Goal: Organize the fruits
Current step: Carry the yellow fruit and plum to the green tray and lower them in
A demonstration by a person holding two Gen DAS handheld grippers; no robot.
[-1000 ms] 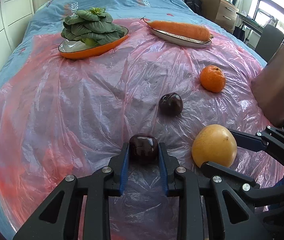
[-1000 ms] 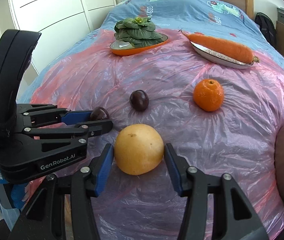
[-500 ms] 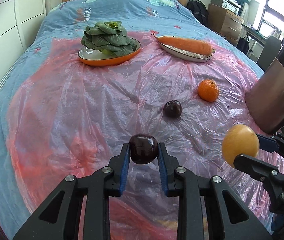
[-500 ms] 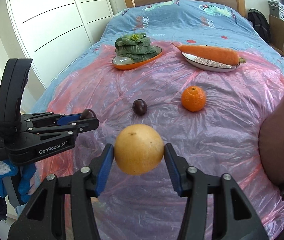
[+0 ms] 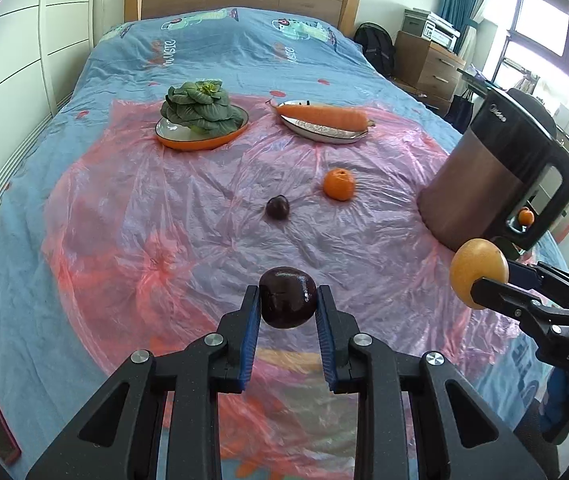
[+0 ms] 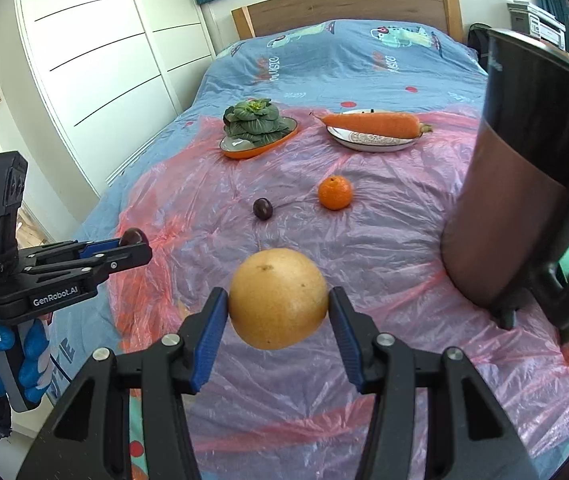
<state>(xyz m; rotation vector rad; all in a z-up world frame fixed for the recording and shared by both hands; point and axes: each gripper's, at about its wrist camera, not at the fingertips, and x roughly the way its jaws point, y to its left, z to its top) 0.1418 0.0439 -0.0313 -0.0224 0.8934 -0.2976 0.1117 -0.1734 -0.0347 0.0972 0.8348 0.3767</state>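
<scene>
While both fruits hang in the air above the pink plastic sheet (image 5: pixel 188 216), each sits clamped in its own claw. One dark plum (image 5: pixel 287 297), glossy and deep maroon, is pinched between the blue pads of the left gripper (image 5: pixel 287 312). Off to its right, the right gripper (image 6: pixel 278 312) is closed on a large yellow-orange grapefruit (image 6: pixel 278 298) with a dull, speckled skin. Lying loose on the sheet beyond them are a second plum (image 5: pixel 277 207) and a small mandarin (image 5: pixel 338 184), near each other but apart. Over at the right edge stands a tall brown-and-black blender jug (image 5: pixel 496 176), close beside the held grapefruit. Farther back, an orange dish (image 5: pixel 200 142) carries a head of leafy greens (image 5: pixel 198 108), and a white oval plate (image 5: pixel 324 131) holds a carrot (image 5: pixel 322 115) laid across it. Everything rests on a bed with a blue cover (image 5: pixel 224 52).
</scene>
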